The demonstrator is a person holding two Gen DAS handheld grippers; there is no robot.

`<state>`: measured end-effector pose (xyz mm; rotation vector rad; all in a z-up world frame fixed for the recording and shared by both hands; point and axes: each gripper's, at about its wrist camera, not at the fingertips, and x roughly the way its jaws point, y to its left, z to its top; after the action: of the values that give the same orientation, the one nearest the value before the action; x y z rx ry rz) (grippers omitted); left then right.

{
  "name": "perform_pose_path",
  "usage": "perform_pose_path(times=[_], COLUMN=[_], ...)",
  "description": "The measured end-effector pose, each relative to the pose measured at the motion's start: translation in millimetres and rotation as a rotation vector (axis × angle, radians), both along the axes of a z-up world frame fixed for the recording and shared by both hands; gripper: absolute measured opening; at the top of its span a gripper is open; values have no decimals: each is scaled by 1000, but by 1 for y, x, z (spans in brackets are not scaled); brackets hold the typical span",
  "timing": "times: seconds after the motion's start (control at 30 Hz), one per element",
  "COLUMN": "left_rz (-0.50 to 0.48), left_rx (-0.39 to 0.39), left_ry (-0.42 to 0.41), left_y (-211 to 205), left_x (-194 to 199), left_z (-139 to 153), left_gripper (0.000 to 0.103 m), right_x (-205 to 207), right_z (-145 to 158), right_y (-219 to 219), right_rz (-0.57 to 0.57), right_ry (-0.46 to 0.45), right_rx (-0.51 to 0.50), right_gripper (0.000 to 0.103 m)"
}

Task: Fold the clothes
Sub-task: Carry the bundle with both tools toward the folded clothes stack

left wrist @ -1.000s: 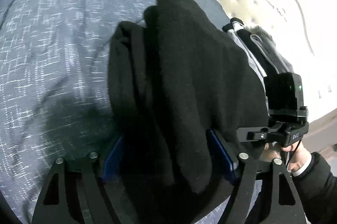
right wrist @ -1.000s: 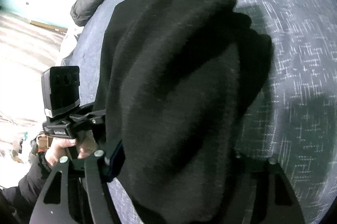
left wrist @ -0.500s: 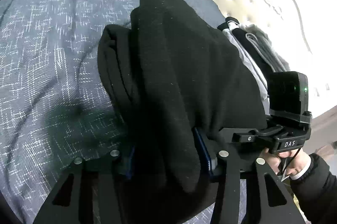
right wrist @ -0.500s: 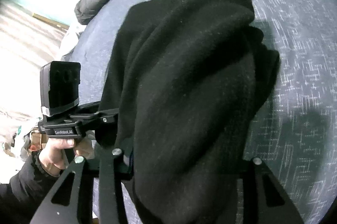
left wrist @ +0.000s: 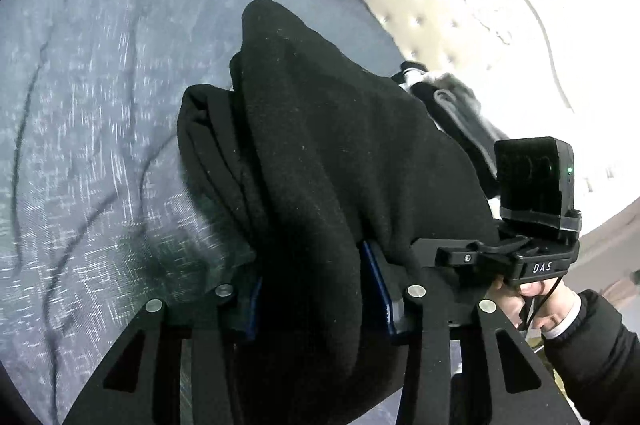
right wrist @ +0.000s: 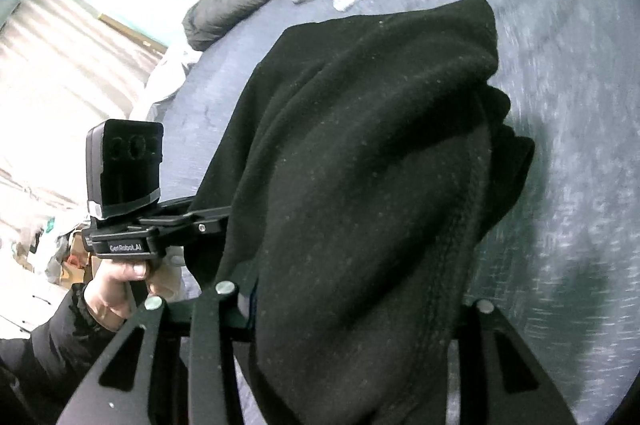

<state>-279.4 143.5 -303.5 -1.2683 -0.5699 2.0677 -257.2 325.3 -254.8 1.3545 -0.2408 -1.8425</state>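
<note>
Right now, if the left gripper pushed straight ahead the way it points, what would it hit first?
The black garment already clamped in the left gripper fills that line. Beyond it lies the grey bedspread, probably next, though depth is unclear.

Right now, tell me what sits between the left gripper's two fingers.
A thick bunched fold of the black garment fills the gap in the left gripper, pinched between its blue pads. The left wrist view shows it.
</note>
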Motion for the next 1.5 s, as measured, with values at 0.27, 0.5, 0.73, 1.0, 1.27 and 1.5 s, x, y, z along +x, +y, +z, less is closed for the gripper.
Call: perform_pose_path(times=[0.27, 0.5, 0.73, 1.0, 1.27, 1.5], left_rz=[3, -13, -58, -116, -182, -193], left_rx=[-4, 2, 26, 69, 105, 127], left_ry=[77, 141, 194, 220, 220, 158], left_y=[32, 82, 149, 244, 343, 403], left_x=[17, 21, 3, -39, -84, -114], left_z=[67, 122, 171, 215, 232, 202], left_gripper=[45, 45, 45, 45, 45, 45], right_x=[16, 18, 5, -35, -78, -112], right_z=[66, 124, 176, 229, 247, 224], right_y=[33, 88, 156, 238, 324, 379], right_rz=[15, 3, -25, -69, -115, -106], right_ry=[93, 169, 234, 270, 273, 240], right_rx=[-11, 10, 53, 130, 212, 264], right_gripper=[42, 42, 42, 42, 43, 43])
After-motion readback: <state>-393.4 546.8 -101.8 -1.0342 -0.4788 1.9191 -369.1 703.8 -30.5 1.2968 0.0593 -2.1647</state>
